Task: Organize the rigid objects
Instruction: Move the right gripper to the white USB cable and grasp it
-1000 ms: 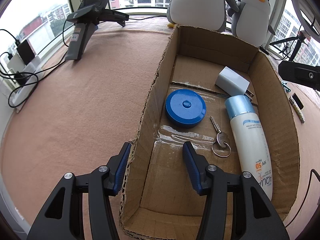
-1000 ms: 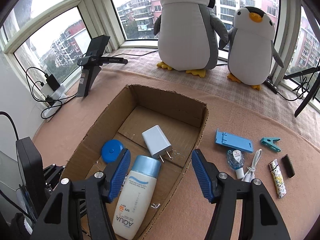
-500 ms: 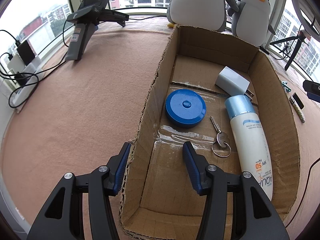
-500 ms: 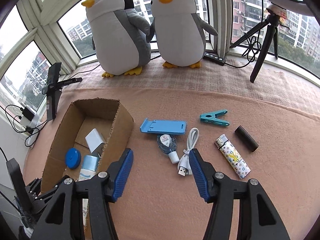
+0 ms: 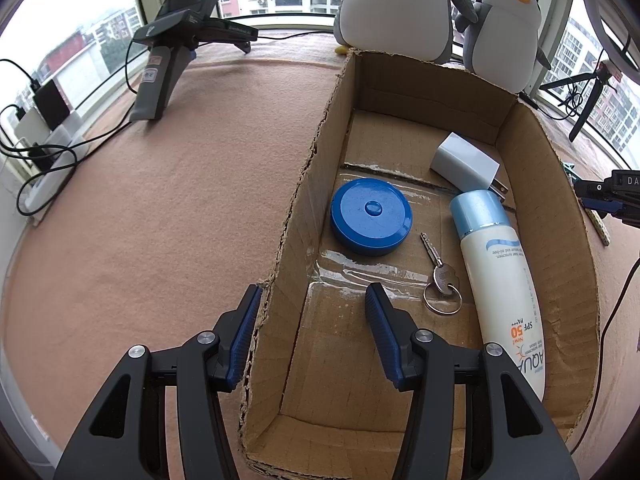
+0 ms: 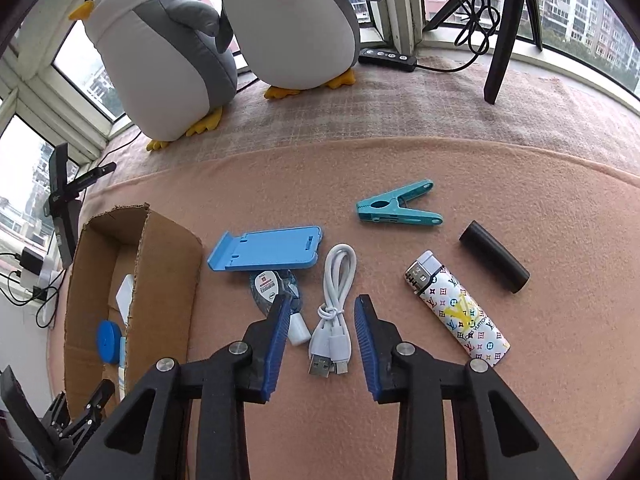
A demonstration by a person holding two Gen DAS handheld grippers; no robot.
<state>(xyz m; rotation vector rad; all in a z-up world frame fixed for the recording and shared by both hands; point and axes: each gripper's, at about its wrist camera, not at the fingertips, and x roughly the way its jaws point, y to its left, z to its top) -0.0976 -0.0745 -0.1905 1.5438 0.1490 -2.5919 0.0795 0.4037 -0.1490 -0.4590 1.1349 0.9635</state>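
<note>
A coiled white cable (image 6: 335, 308) lies on the pink cloth-covered surface (image 6: 520, 200), its plug ends between the blue fingers (image 6: 276, 344) of the right gripper (image 6: 320, 340), which stand fairly wide apart on either side of it without touching. Just left of the cable lies what looks like a small correction-tape dispenser (image 6: 272, 290), partly hidden by one finger, and beyond it a blue phone stand (image 6: 268, 250). To the right lie a patterned lighter (image 6: 456, 308), a black cylinder (image 6: 494, 262) and a teal clip (image 6: 396, 208). The cardboard box (image 5: 576, 240) sits to the left, holding a blue round case (image 5: 370, 216), a key (image 5: 438, 270), a sunscreen bottle (image 5: 504, 280) and a white charger (image 5: 464, 162). The left gripper (image 5: 312, 332) straddles the box's left wall, fingers wide.
</note>
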